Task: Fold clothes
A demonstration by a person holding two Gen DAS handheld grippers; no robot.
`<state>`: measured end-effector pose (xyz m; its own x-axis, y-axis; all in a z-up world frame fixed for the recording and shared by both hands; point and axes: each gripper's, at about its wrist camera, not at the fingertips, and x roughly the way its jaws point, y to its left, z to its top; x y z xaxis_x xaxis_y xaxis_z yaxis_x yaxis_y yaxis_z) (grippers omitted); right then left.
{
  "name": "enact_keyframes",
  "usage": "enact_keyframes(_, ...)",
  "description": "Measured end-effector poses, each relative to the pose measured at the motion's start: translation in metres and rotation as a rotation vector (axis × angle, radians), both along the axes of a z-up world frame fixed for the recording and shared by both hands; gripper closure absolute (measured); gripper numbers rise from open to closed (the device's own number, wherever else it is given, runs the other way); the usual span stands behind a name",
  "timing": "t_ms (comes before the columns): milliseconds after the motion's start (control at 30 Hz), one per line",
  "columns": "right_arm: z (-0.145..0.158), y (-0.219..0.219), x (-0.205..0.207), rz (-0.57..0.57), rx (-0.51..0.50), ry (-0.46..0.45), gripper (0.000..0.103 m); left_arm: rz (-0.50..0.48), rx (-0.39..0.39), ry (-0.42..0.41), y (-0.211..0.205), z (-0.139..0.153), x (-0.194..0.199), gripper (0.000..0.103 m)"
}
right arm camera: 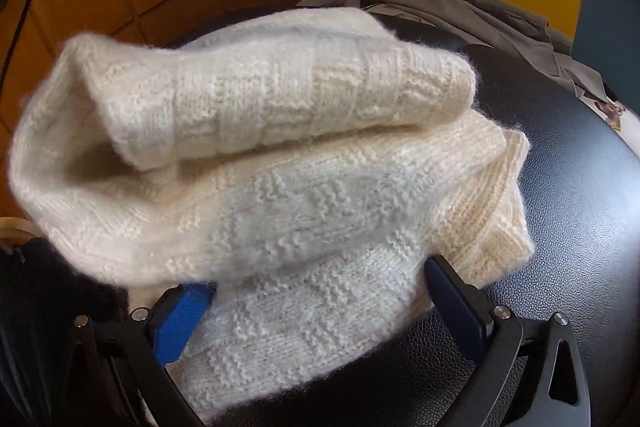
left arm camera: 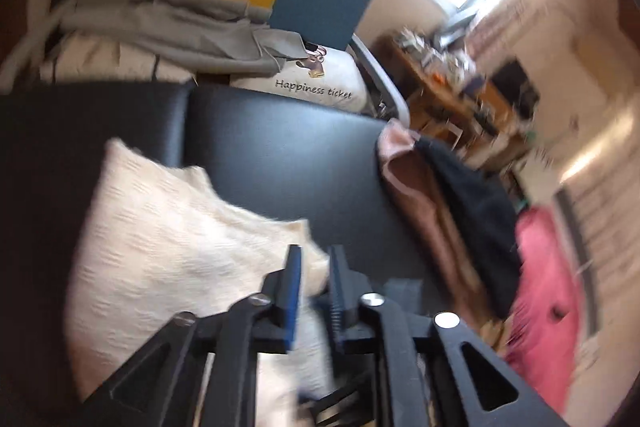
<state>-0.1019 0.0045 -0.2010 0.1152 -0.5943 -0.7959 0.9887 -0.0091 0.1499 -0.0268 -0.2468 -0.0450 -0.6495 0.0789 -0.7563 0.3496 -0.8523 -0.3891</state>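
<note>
Looking down both cameras, we saw the cream knit sweater (right arm camera: 280, 163) bundled mid-frame on the black seat (right arm camera: 560, 227). Our right gripper (right arm camera: 320, 291) straddled it, spread wide. Our left gripper (left arm camera: 314, 267) pinched its corner at lower centre.

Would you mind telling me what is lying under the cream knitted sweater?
The cream knitted sweater rests on a black leather surface. Whatever lies directly beneath its folds is covered.

sweater (right arm camera: 280, 155): fuzzy cream knit | seat (right arm camera: 560, 211): grained black leather
</note>
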Motion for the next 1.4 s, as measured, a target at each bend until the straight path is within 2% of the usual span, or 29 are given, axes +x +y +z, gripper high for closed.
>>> enact_keyframes(33, 0.0, 0.002, -0.001, 0.001, 0.002, 0.001, 0.0, -0.029, -0.078, -0.012, 0.003, 0.002, 0.011, 0.083)
enact_keyframes(133, -0.001, 0.006, -0.003, 0.001, 0.012, 0.012, 0.0, -0.136, -0.304, -0.031, 0.022, 0.005, 0.047, 0.067)
enact_keyframes(200, -0.001, 0.011, -0.004, -0.007, 0.016, 0.015, 0.0, -0.204, -0.432, -0.012, 0.039, -0.002, 0.075, 0.041)
enact_keyframes(267, -0.001, 0.015, -0.006, -0.017, 0.021, 0.017, 0.0, -0.271, -0.56, 0.007, 0.056, -0.01, 0.103, 0.022)
enact_keyframes(300, -0.001, 0.016, -0.006, -0.022, 0.026, 0.021, 0.0, -0.307, -0.636, 0.021, 0.067, -0.015, 0.115, 0.019)
enact_keyframes(800, -0.001, 0.051, -0.024, -0.083, 0.074, 0.021, 0.0, -0.623, -1.041, 0.035, 0.109, -0.094, 0.121, 0.017)
enact_keyframes(933, -0.002, 0.063, -0.031, -0.084, 0.066, 0.014, 0.0, -0.704, -1.063, 0.009, 0.116, -0.112, 0.112, 0.017)
enact_keyframes(967, -0.002, 0.066, -0.033, -0.084, 0.064, 0.013, 0.0, -0.72, -1.061, -0.006, 0.117, -0.117, 0.11, 0.017)
enact_keyframes(1000, -0.002, 0.069, -0.034, -0.083, 0.063, 0.011, 0.0, -0.735, -1.058, -0.021, 0.118, -0.123, 0.109, 0.022)
enact_keyframes(1033, -0.002, 0.073, -0.036, -0.083, 0.062, 0.009, 0.0, -0.725, -1.009, -0.042, 0.114, -0.124, 0.105, 0.032)
enact_keyframes(1067, -0.002, 0.076, -0.038, -0.083, 0.062, 0.008, 0.0, -0.678, -0.931, -0.039, 0.104, -0.119, 0.101, 0.057)
enact_keyframes(1100, -0.002, 0.08, -0.04, -0.082, 0.061, 0.005, 0.0, -0.629, -0.85, -0.034, 0.094, -0.113, 0.097, 0.074)
enact_keyframes(1167, -0.002, 0.088, -0.045, -0.081, 0.056, -0.003, 0.0, -0.519, -0.645, 0.002, 0.069, -0.095, 0.089, 0.088)
enact_keyframes(1300, -0.003, 0.105, -0.055, -0.086, 0.033, -0.021, 0.0, -0.319, -0.181, 0.127, 0.009, -0.064, 0.083, 0.092)
enact_keyframes(1400, -0.004, 0.118, -0.062, -0.096, 0.009, -0.037, 0.0, -0.208, 0.058, 0.256, -0.02, -0.046, 0.087, 0.092)
